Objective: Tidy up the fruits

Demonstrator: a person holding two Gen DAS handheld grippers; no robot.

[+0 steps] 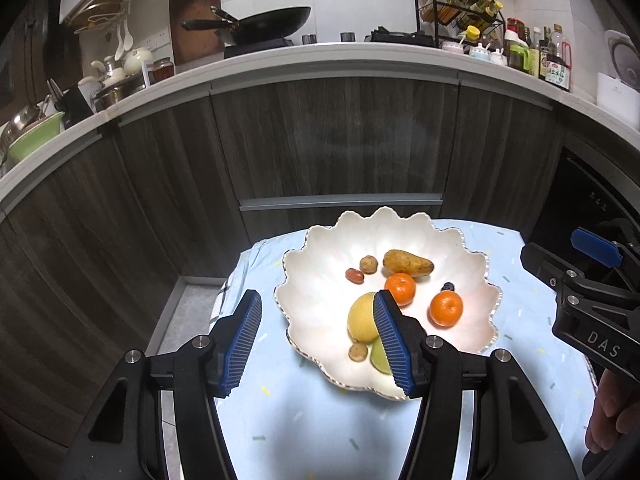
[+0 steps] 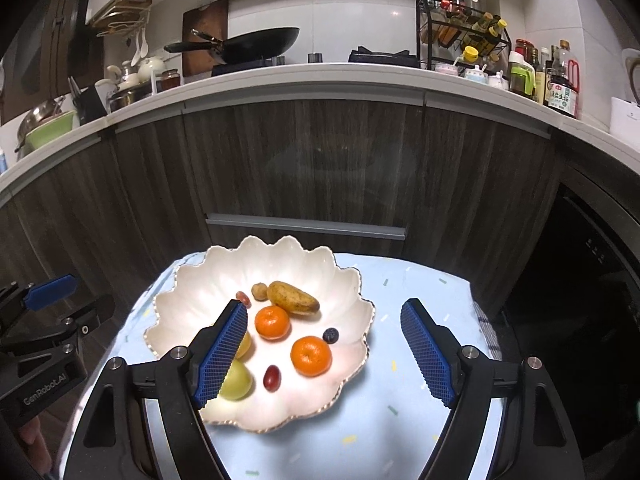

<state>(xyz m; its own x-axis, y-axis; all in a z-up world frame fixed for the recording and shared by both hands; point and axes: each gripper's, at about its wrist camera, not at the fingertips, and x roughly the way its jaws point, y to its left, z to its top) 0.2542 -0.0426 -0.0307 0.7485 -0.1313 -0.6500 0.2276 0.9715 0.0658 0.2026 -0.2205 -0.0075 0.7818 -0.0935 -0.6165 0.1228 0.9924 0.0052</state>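
Fruit lies gathered in a white scalloped bowl standing on a pale blue cloth over a small table, with dark cabinet fronts rising close behind at twelve o'clock.

From the right wrist, the right gripper has its jaws spread wide with nothing between the pads; its left finger covers most of a yellow fruit and part of a green fruit at the bowl's eight o'clock. In plain sight are two oranges, a brownish pear-like fruit, a blueberry, a dark red grape, a small brown round fruit and a reddish one half hidden by the fingertip.

From the left wrist, the left gripper is about half open and grips nothing; its right finger cuts across the yellow and green fruit. Another small brown fruit shows here at the bowl's six o'clock. The right gripper's body enters at three o'clock, with part of a hand below it, cut off by the frame.

Bare cloth lies open at three and six o'clock of the bowl. At nine o'clock the cloth's edge falls near the bowl rim, with floor beyond.
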